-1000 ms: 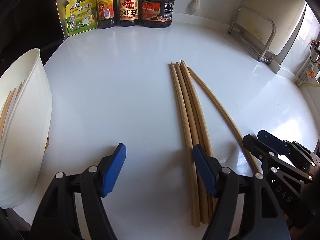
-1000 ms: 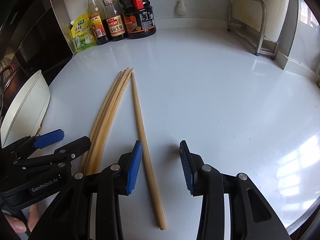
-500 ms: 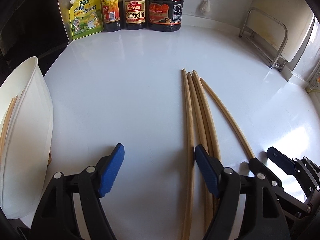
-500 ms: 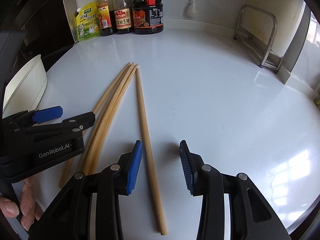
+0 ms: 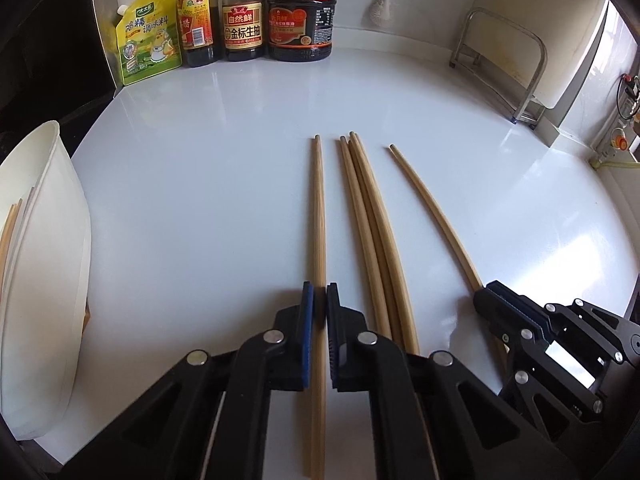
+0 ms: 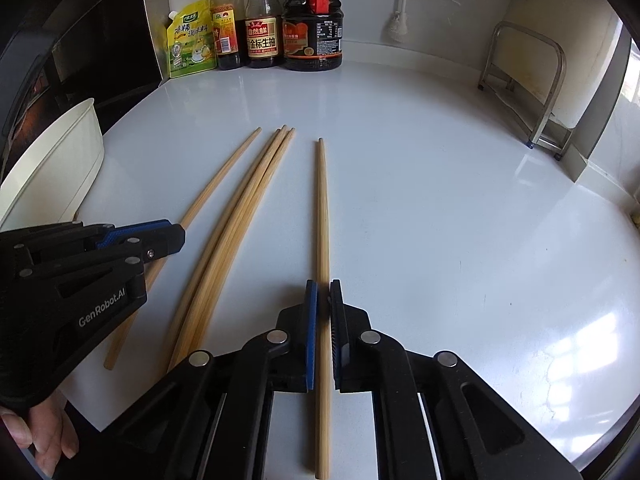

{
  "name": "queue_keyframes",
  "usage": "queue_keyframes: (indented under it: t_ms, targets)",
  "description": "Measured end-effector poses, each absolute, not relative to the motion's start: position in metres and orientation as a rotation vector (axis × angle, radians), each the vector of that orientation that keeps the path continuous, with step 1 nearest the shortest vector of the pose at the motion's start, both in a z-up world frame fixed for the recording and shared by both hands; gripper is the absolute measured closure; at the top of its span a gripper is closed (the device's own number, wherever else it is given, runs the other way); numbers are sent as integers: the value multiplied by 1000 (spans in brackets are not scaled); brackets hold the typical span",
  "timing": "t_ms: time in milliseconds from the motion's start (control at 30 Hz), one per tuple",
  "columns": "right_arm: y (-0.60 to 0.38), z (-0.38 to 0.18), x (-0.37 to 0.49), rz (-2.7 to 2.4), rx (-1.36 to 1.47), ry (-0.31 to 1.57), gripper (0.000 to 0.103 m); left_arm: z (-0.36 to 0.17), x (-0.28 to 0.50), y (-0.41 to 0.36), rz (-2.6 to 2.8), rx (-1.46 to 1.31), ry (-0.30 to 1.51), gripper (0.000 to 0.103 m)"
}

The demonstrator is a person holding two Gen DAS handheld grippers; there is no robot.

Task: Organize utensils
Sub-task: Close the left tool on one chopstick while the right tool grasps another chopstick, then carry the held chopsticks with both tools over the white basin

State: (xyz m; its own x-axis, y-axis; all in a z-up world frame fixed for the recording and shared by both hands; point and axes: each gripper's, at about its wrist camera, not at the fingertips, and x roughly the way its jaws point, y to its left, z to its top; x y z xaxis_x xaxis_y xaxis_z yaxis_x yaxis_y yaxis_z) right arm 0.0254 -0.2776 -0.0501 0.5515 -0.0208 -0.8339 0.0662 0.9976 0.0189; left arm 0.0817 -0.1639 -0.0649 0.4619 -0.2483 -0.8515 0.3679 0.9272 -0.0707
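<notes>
Several long wooden chopsticks lie on the white counter. My left gripper is shut on the leftmost chopstick, which lies apart from a bundle of three chopsticks. My right gripper is shut on the rightmost chopstick. In the left wrist view the right gripper shows on that curved-looking chopstick. The right wrist view shows the left gripper on its chopstick, beside the bundle. A white container at the left edge holds more chopsticks.
Sauce bottles and a yellow-green seasoning pouch stand along the back wall. A metal rack stands at the back right. A hand grips the left tool. The white container sits by the counter's left edge.
Both grippers have closed, each on one chopstick. The leftmost chopstick now lies apart from the bundle, and the right-hand one sits further from it too.
</notes>
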Motion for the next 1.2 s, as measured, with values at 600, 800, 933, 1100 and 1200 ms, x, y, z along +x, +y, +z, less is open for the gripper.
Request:
queue_keyframes:
  t_ms: [600, 800, 933, 1100, 1200]
  targets:
    - [-266, -1, 5, 4, 254, 886, 97, -17, 48, -114, -437, 49, 958, 96]
    - [-231, 29, 16, 77, 243, 831, 97, 15, 47, -74, -422, -10, 897, 96]
    - [-199, 47, 32, 153, 242, 796, 97, 35, 51, -31, -371, -45, 856, 96]
    - [-146, 58, 59, 258, 227, 787, 97, 48, 60, 31, -256, -88, 825, 96]
    - [-113, 59, 76, 312, 215, 800, 97, 46, 69, 65, -189, -105, 831, 96]
